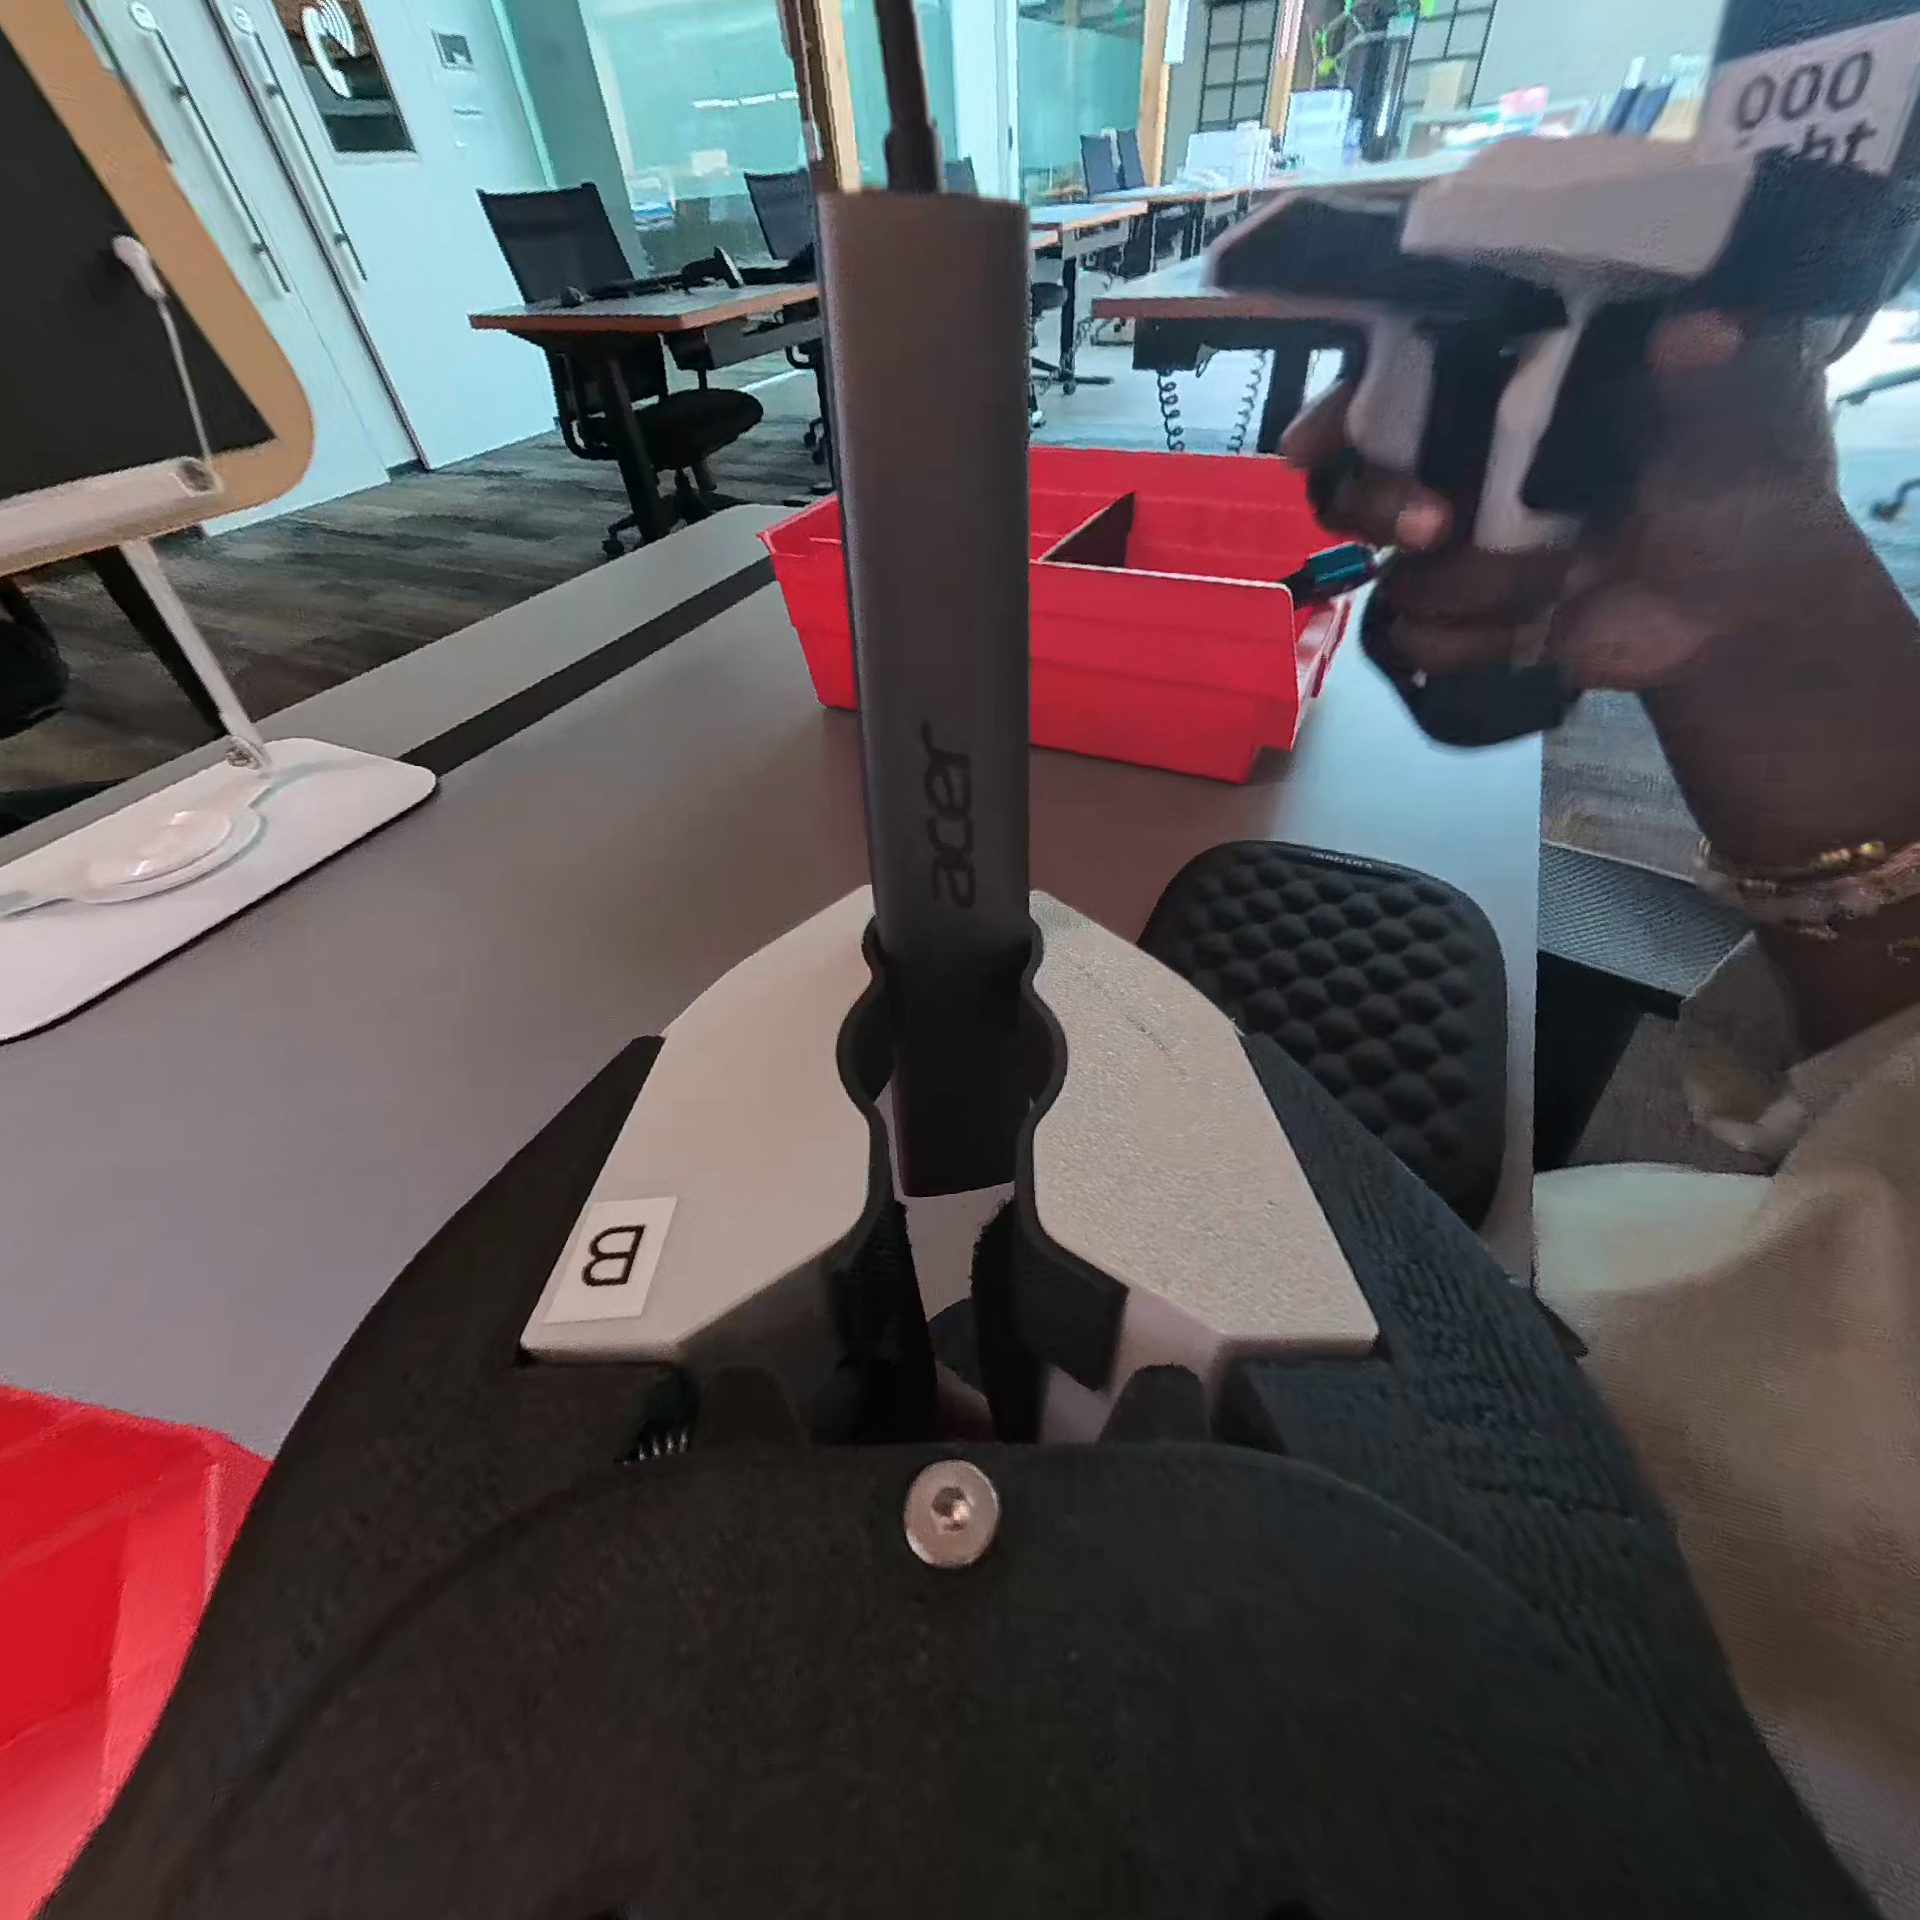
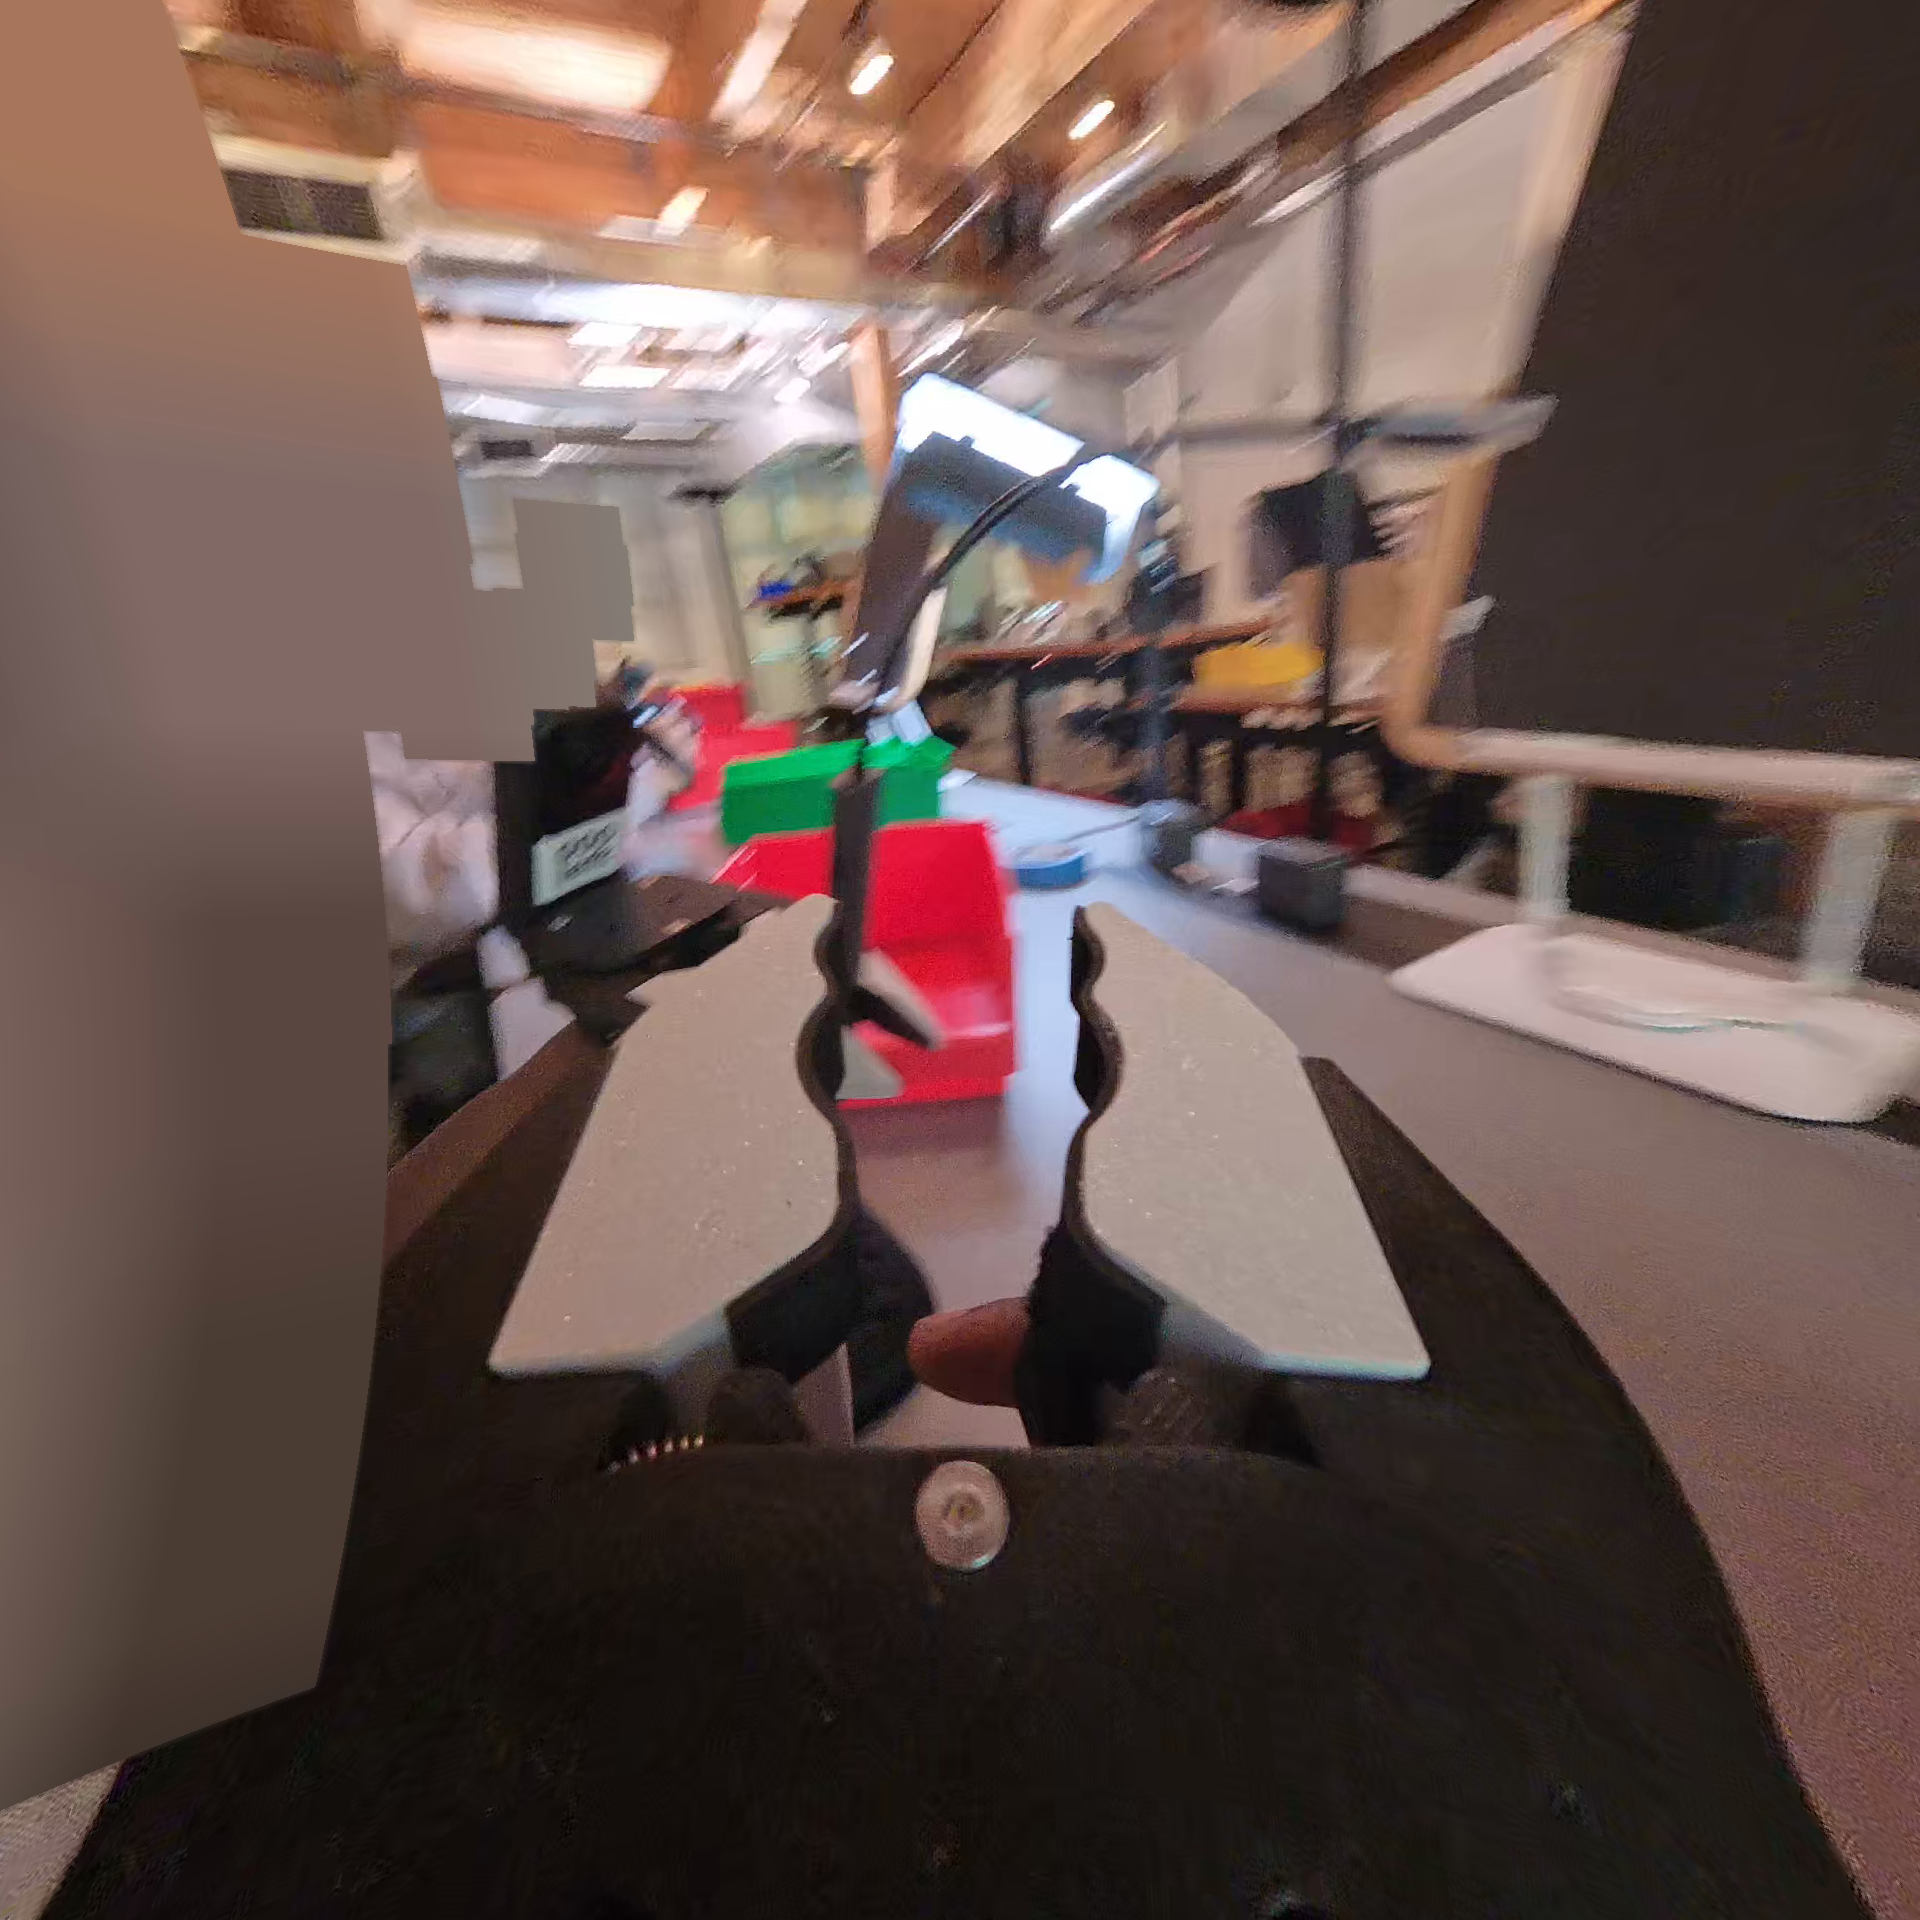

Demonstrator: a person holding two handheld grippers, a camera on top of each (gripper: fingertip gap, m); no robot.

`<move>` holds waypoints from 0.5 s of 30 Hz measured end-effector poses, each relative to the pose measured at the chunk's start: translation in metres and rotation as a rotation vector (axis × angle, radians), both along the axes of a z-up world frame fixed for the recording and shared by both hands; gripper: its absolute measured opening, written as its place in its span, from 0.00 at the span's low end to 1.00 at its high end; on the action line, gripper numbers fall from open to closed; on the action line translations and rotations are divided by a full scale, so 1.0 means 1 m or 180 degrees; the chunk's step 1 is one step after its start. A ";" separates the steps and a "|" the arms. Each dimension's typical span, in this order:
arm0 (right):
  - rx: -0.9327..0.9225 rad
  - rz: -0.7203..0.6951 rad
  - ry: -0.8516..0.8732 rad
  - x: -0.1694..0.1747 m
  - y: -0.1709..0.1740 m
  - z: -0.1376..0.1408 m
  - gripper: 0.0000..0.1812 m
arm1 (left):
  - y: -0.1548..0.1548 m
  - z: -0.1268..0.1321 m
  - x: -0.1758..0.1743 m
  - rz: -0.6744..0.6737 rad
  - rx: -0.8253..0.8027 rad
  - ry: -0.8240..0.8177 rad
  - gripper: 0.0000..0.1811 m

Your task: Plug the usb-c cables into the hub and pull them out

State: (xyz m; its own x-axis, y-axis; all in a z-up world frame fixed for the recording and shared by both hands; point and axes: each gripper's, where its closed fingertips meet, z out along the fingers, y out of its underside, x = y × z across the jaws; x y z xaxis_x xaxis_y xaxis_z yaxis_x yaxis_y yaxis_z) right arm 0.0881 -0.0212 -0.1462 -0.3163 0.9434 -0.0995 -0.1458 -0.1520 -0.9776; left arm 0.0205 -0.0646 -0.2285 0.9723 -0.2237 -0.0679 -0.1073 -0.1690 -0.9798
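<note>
A person's left gripper [image 1: 951, 961] clamps the lower end of a slim grey hub [image 1: 930, 582], holding it upright above a dark grey desk [image 1: 582, 862]; the hub's own black cable [image 1: 906, 94] leaves its upper end and runs out of the top of the frame. The two pale fingers [image 1: 758, 1132] press against the hub's sides, with its bottom end showing in the gap between them.

To the right in the left wrist view, the right gripper [image 1: 1455, 343] hangs in the air above the desk, blurred, gripped by a hand [image 1: 1621, 623] wearing a bracelet. Behind the hub sits a red divided bin [image 1: 1164, 634], and below the hand lies a black quilted pouch [image 1: 1340, 997]. A white stand base [image 1: 156, 883] rests on the desk at left.

In the right wrist view, the right gripper [image 2: 951, 935] stands with its fingers apart and nothing between them (the picture is heavily smeared). Beyond its fingertips the hub [image 2: 854, 883] appears as a thin dark upright strip, in front of a red bin [image 2: 935, 997] and a green bin [image 2: 790, 800]. No usb-c cable can be made out with certainty in either view.
</note>
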 end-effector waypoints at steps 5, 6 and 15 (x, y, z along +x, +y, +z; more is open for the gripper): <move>0.0341 0.0188 -0.0420 -0.060 -0.058 -0.053 0.28 | 0.008 -0.007 0.017 -0.0106 -0.0085 0.0250 0.09; 0.0306 0.0155 -0.0279 -0.063 -0.061 -0.051 0.19 | 0.009 -0.009 0.021 -0.0165 -0.0117 0.0297 0.09; 0.1338 -0.1227 0.0080 -0.022 0.050 -0.002 0.05 | -0.005 0.052 -0.002 0.0172 0.1096 0.0051 0.73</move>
